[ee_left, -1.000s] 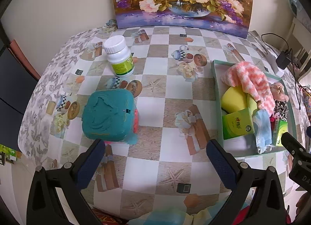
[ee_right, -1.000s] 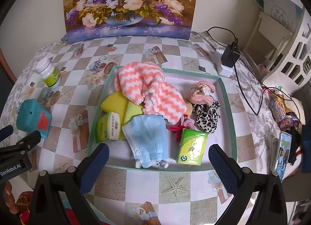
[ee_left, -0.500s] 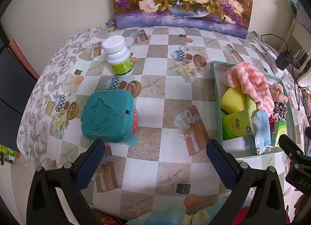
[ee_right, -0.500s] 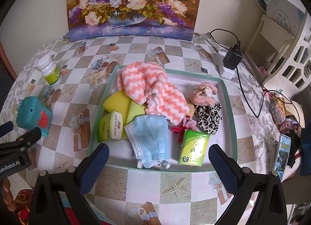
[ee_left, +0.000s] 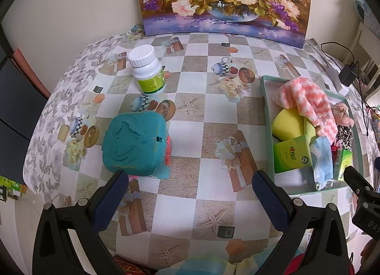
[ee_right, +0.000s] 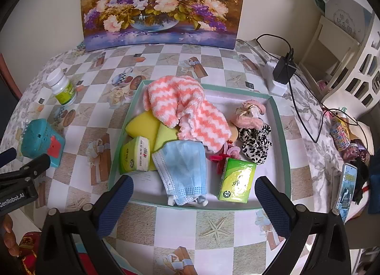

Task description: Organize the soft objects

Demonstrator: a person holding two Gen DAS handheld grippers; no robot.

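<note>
A green-rimmed tray (ee_right: pixel 277 113) (ee_left: pixel 267 113) holds a pink-and-white fuzzy cloth (ee_right: pixel 185 111) (ee_left: pixel 306 99), yellow sponges (ee_right: pixel 142 126) (ee_left: pixel 287 121), a blue face mask (ee_right: pixel 182 168) (ee_left: pixel 321 158), two green tissue packs (ee_right: pixel 237 181) (ee_right: pixel 134 157) (ee_left: pixel 291 156), a pink scrunchie (ee_right: pixel 249 114) and a leopard scrunchie (ee_right: pixel 256 142). My right gripper (ee_right: pixel 193 203) hangs open above the tray's near edge, holding nothing. My left gripper (ee_left: pixel 190 197) is open over the tablecloth, just in front of a teal toy box (ee_left: pixel 135 144) (ee_right: pixel 41 142).
A white pill bottle (ee_left: pixel 148 70) (ee_right: pixel 61 87) stands behind the teal box. A flower painting (ee_right: pixel 161 4) leans on the wall. A charger and cables (ee_right: pixel 283 70) lie at the right, with a phone (ee_right: pixel 345 187) near the table's edge.
Both views have pulled back slightly from the table. Nothing on the table or in the tray has moved, and both grippers stay open.
</note>
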